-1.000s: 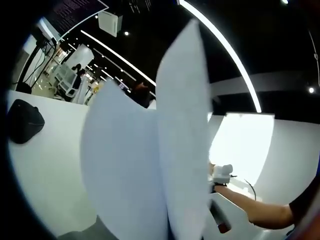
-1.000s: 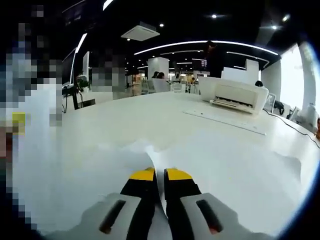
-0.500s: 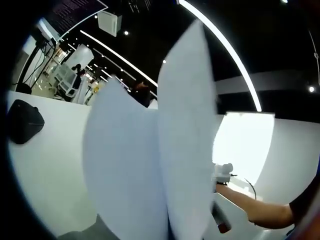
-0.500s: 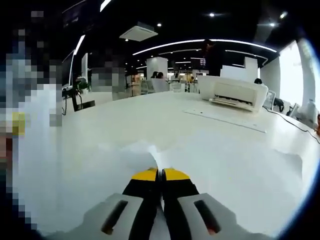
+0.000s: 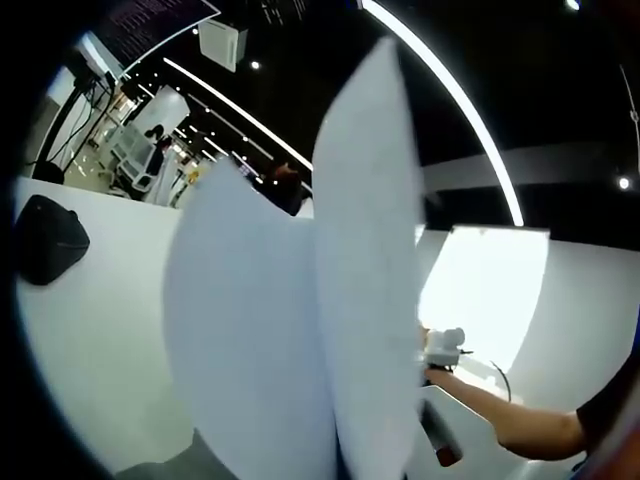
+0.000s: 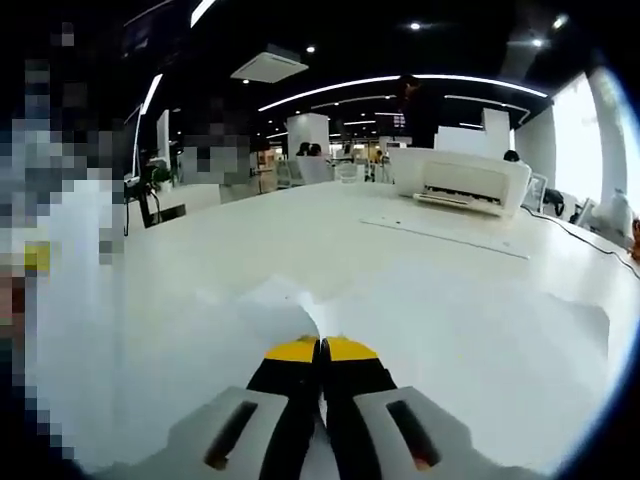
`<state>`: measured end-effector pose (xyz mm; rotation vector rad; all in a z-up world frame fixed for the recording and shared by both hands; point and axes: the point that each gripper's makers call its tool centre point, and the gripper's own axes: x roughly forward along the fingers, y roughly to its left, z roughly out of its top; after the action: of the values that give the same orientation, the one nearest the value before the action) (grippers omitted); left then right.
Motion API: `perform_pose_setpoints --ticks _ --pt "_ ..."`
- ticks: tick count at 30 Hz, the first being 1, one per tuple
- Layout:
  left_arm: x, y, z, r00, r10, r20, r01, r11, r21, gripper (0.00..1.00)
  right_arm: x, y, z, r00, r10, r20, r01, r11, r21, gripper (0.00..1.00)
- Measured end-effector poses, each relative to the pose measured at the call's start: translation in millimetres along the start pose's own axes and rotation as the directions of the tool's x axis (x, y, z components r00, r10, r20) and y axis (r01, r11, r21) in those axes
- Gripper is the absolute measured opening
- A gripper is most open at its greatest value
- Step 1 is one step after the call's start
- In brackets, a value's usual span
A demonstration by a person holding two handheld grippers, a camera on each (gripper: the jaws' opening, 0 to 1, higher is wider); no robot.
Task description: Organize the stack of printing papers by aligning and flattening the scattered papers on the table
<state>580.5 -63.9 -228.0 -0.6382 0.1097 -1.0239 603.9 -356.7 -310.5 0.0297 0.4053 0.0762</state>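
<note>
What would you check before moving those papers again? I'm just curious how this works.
1. Right claw closed on the papers: ok, yellow tips meet on the sheets.
2. Left claw's hold: cannot tell, upright papers hide its tips.
3. Edges aligned: not ok, sheets fan apart in the left gripper view.
4. Papers flat: not ok, a corner curls.
5. Printer away from papers: ok.
6. Table ahead: ok, bare.

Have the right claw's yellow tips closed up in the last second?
Yes. The right claw tips now meet on the paper; a gap showed before.
</note>
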Motion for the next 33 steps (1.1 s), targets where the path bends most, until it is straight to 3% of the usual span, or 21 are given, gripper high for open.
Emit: perform_pose_setpoints --ticks 33 --pt "-0.1 -3.4 -1.0 1.000 -0.002 0.004 0.002 1.000 -0.008 0.06 -4.2 0.7 0.5 1.000 -0.002 0.007 0.002 0.999 0.033 0.00"
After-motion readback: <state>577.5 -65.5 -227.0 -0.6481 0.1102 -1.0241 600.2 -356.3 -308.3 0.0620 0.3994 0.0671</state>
